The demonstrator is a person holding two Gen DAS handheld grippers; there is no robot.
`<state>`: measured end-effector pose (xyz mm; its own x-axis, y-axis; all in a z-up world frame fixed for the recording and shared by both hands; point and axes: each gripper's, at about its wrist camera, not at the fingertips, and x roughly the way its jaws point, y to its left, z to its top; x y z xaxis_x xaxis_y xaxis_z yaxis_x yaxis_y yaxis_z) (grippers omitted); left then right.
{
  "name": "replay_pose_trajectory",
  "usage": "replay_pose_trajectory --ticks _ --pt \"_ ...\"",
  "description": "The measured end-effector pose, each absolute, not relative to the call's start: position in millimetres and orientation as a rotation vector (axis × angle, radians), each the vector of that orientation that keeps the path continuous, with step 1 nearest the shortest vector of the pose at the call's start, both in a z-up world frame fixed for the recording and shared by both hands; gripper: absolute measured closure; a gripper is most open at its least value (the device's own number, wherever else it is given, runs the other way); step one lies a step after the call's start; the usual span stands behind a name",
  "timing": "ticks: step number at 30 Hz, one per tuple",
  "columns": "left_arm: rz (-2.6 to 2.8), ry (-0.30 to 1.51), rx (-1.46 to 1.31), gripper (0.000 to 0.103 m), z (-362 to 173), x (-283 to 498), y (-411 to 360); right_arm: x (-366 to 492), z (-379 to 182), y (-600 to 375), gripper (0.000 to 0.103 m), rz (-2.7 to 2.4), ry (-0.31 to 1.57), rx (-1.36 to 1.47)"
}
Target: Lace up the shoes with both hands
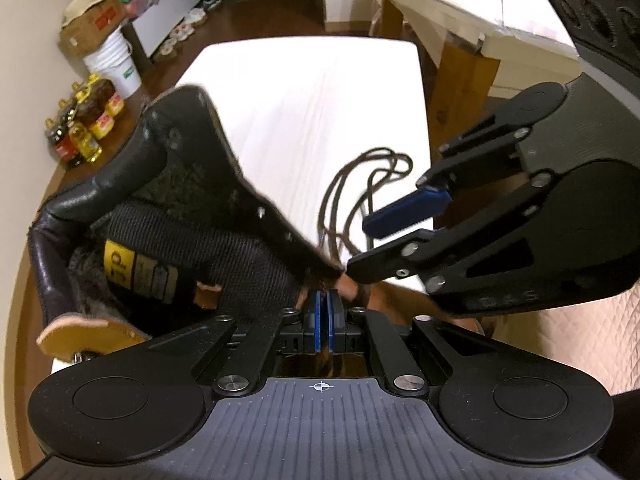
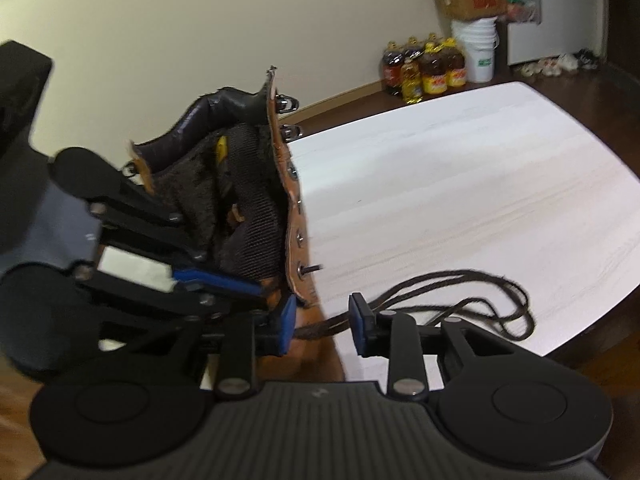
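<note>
Boot [image 1: 168,216] toe hidden; left tongs [image 1: 325,304] nearly closed, contents unclear; right tongs [image 2: 322,320] open astride lace [image 2: 460,300].

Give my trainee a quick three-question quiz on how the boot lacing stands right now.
1. True or false: the right gripper has its jaws apart.
2. Where do the loose loops of the lace lie? A: on the white table; B: inside the boot; C: on the floor.
3. What is the left gripper clamped on?

Key
1. True; the lace passes between the pads, which do not press on it.
2. A.
3. The boot's brown leather, low at the lacing opening; exactly which part cannot be told.
</note>
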<state>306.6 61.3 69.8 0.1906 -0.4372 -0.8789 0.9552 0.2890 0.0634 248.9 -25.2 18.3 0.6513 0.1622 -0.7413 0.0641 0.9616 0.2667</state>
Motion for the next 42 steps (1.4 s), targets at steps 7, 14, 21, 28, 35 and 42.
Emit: replay_pose_trajectory --ticks 7,14,21,28,35,42 --pt "-1.099 0.872 0.725 0.100 68 304 62 250 -2 -80 0.076 0.075 0.866 0.762" --pt "-1.091 0.873 0.714 0.100 68 304 64 236 -59 -112 0.076 0.033 0.775 1.432" --pt "-1.084 0.888 0.681 0.098 69 305 67 236 -80 -111 0.100 0.046 0.764 1.589" --pt "-1.072 0.975 0.647 0.088 86 298 126 231 -40 -140 0.100 -0.005 0.722 1.413" --pt "-0.904 1.092 0.791 0.085 52 309 188 212 -3 -181 0.100 -0.133 0.661 1.265" --pt "-0.933 1.077 0.803 0.085 26 319 190 213 3 -170 0.100 -0.141 0.718 1.231"
